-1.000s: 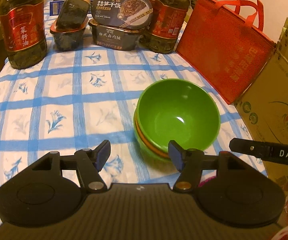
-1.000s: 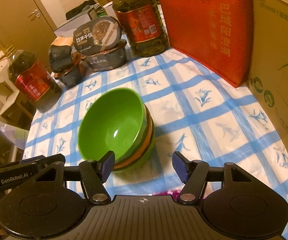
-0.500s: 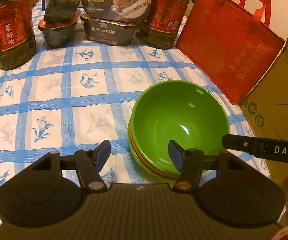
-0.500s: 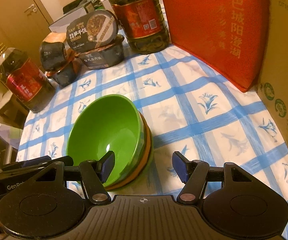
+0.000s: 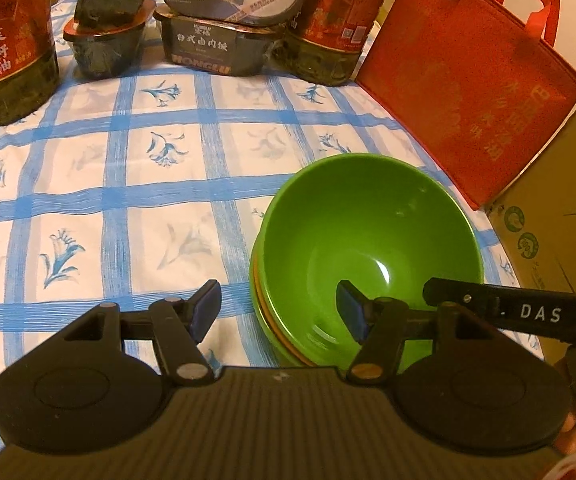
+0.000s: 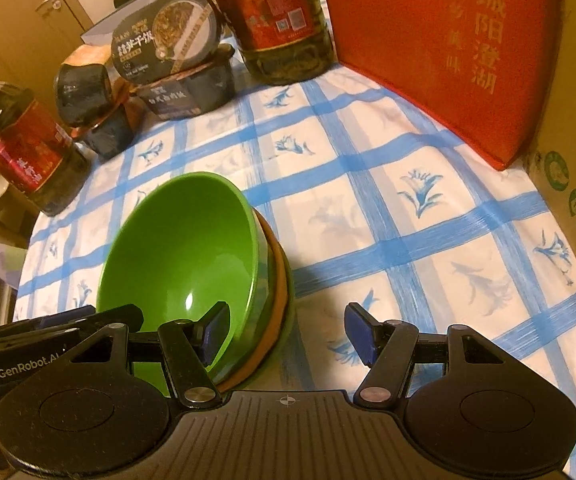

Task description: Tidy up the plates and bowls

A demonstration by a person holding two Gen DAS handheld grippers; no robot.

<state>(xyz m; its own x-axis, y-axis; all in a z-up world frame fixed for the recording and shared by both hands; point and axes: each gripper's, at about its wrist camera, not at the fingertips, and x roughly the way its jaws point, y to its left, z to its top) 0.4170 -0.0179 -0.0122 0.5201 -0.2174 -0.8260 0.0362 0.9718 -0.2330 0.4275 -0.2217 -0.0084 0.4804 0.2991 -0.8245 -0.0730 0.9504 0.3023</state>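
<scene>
Nested green and orange plastic bowls are seen on a blue-checked tablecloth. Both the left gripper and right gripper are held open, straddling opposite rims. A wooden door is shown only in the right view. Open cloth is left beside the stack.

Home, dining or storage corner. Table covered with blue-checked floral cloth. Groceries crowd its far edge: two big cooking oil jugs with red labels, stacked instant rice meal boxes, smaller dark food tubs. Red tote bag and printed cardboard box lean at the table's right side. Wooden door with handle behind. Warm yellowish indoor light.
</scene>
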